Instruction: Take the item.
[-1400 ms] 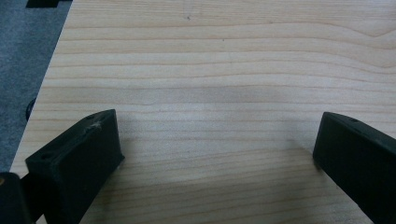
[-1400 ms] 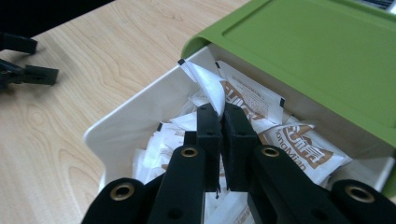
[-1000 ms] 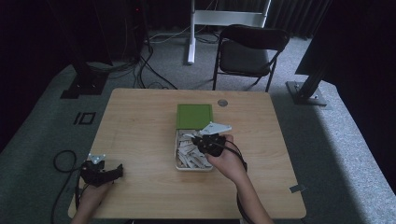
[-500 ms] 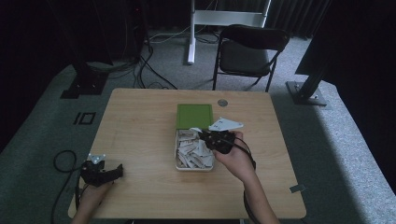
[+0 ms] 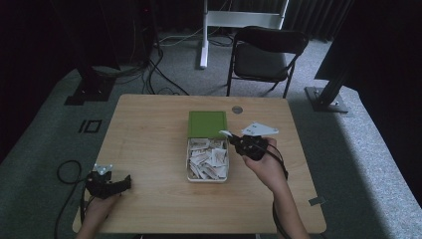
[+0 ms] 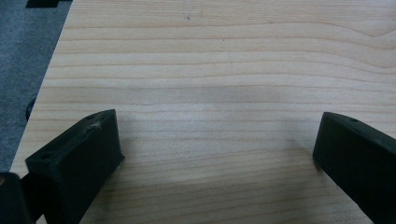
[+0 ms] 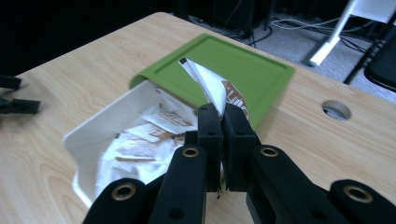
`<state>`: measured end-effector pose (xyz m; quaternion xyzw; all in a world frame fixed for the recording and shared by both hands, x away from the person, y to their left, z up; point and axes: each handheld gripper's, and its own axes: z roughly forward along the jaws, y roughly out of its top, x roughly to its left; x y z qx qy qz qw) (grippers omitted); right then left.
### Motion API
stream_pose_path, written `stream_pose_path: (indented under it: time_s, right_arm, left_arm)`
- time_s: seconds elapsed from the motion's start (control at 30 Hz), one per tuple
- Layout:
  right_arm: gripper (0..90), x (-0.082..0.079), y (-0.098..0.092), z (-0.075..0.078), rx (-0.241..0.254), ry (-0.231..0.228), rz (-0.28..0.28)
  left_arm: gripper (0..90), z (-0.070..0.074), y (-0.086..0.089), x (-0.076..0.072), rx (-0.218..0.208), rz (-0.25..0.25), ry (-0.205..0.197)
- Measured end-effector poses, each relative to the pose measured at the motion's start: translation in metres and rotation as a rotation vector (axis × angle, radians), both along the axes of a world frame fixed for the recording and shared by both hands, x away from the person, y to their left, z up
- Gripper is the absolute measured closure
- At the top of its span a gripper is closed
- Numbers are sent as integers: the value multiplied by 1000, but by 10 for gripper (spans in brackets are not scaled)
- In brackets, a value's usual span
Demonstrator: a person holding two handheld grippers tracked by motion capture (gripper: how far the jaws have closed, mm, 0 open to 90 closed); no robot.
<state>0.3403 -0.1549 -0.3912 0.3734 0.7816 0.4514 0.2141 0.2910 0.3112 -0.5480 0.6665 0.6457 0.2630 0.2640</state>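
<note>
Right tongs (image 7: 218, 119) clenched on a white paper sachet (image 7: 210, 86), held just above the white rectangular box (image 5: 207, 178) beside its green lid (image 5: 207, 123), while left tongs (image 5: 125, 182) rest released on the wooden counter (image 5: 149, 124).

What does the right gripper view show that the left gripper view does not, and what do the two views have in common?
In the right gripper view, the right gripper has its jaws closed on a white paper packet. Behind it lies a white box full of similar packets, its green lid resting beside it, and a round hole is cut in the table.

In the left gripper view, the left gripper has its jaws wide apart with nothing between them, above bare wood; grey carpet lies beyond the table edge.

Both show the light wooden table and a pair of black jaws.
</note>
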Motion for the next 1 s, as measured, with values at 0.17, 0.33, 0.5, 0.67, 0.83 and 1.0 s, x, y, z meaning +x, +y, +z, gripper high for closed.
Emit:
stream_pose_path:
  time_s: [0.17, 0.33, 0.5, 0.67, 0.83, 1.0]
  right_arm:
    - [878, 4, -17, -5, 3, 2, -52]
    - [878, 8, -34, -11, 8, 1, -100]
    - [878, 12, -46, -19, 0, 2, -141]
    - [877, 19, -60, -35, -1, 14, -195]
    - [878, 26, -73, -52, -20, 34, -252]
    - [877, 36, -84, -72, -30, 48, -315]
  left_arm:
    - [14, 0, 0, 0, -1, 1, -2]
    - [14, 0, 0, 0, 0, 1, -1]
    - [14, 0, 0, 0, 0, 1, -1]
    - [14, 0, 0, 0, 0, 1, -1]
    - [14, 0, 0, 0, 0, 1, -1]
    - [14, 0, 0, 0, 0, 1, -1]
